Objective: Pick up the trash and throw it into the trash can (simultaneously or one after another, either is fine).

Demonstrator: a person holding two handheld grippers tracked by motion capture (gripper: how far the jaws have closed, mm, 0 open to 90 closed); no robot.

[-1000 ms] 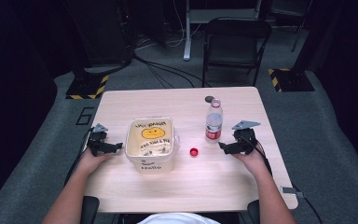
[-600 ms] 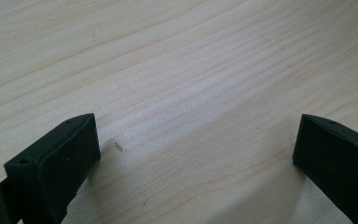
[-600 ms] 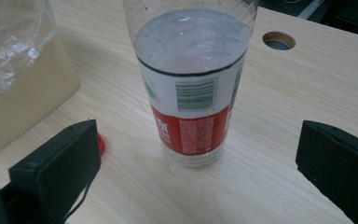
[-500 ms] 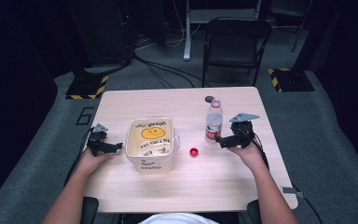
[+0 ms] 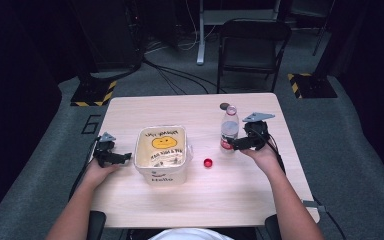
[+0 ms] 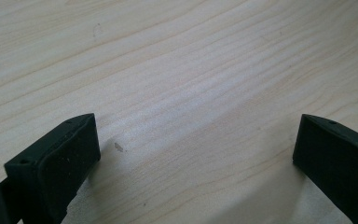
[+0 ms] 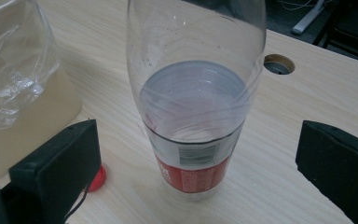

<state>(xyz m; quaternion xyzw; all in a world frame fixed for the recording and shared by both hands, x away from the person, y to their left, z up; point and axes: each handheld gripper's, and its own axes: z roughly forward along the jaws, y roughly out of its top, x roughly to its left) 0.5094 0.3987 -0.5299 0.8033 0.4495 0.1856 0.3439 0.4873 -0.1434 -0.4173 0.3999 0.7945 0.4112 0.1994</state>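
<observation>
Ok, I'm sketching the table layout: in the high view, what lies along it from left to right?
Left gripper → white bucket → red cap → water bottle → right gripper.

Both forearms reach in from below. The left tool (image 5: 111, 157) rests low with jaws wide apart; the right tool (image 5: 245, 141) is raised, jaws just opened fully.

Pale wooden table (image 5: 145, 102) with upright bottle (image 5: 229, 128), red cap (image 5: 208, 162), lined white bucket (image 5: 161, 152).
</observation>
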